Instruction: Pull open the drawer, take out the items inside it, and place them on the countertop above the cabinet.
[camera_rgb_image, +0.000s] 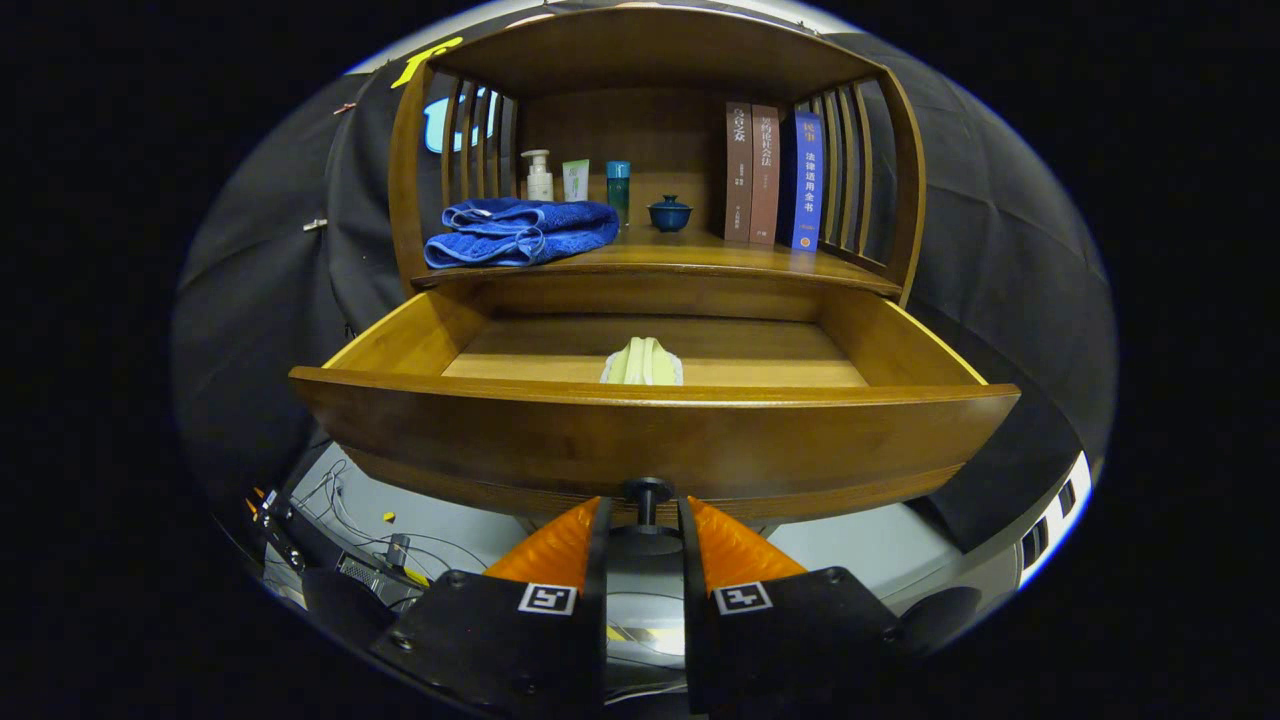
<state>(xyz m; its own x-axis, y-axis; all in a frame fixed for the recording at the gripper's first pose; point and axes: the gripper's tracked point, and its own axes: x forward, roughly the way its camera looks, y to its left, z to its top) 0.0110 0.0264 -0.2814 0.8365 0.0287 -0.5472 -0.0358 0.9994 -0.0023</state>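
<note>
The wooden drawer (650, 440) stands pulled out from the cabinet. Its dark knob (647, 490) sits between my fingertips, and my gripper (645, 505) is shut on it, just below the drawer's front panel. Inside the drawer, near the middle and close behind the front panel, lies a pale yellow-green folded cloth (643, 364); the panel hides its lower part. Above the drawer runs the countertop (690, 256). A folded blue towel (520, 232) lies on its left part.
At the back of the countertop stand a pump bottle (538, 176), a small tube (575, 180), a teal bottle (618, 188), a small blue lidded bowl (669, 213) and three upright books (772, 175). Slatted side walls close it in. Cables and devices (340, 540) lie below left.
</note>
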